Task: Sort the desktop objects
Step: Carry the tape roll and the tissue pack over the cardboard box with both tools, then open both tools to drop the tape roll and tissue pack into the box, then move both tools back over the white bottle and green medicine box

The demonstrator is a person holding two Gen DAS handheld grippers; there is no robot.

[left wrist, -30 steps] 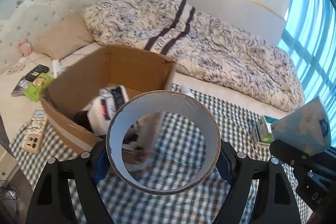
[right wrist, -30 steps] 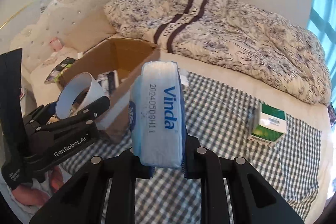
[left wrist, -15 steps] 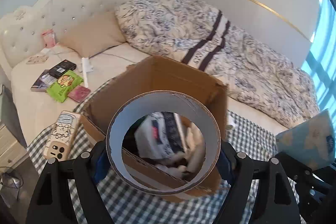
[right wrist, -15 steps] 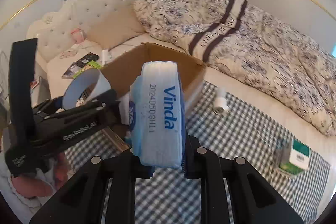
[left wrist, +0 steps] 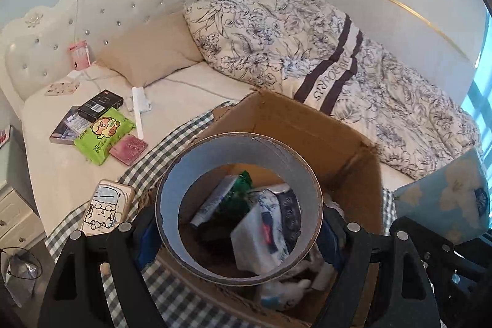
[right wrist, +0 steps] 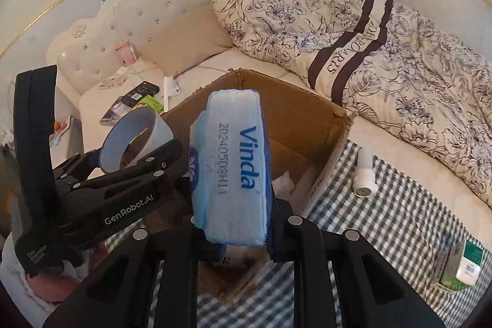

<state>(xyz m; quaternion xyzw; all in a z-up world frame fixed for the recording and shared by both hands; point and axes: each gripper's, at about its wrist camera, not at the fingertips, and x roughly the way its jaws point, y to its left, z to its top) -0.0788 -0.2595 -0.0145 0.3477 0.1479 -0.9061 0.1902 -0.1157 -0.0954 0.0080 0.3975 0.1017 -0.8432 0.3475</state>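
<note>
Tape roll, clamped in my left gripper, and tissue pack, clamped in my right gripper, hang over the part-filled cardboard box at frame centre, both undropped; lower right, white bottle and green carton remain on the checked cloth.

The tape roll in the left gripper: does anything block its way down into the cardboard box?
Nothing visible does. The tape roll, held by the left gripper, hangs over the open cardboard box. The box has no lid, but packets already lie on its bottom.
</note>
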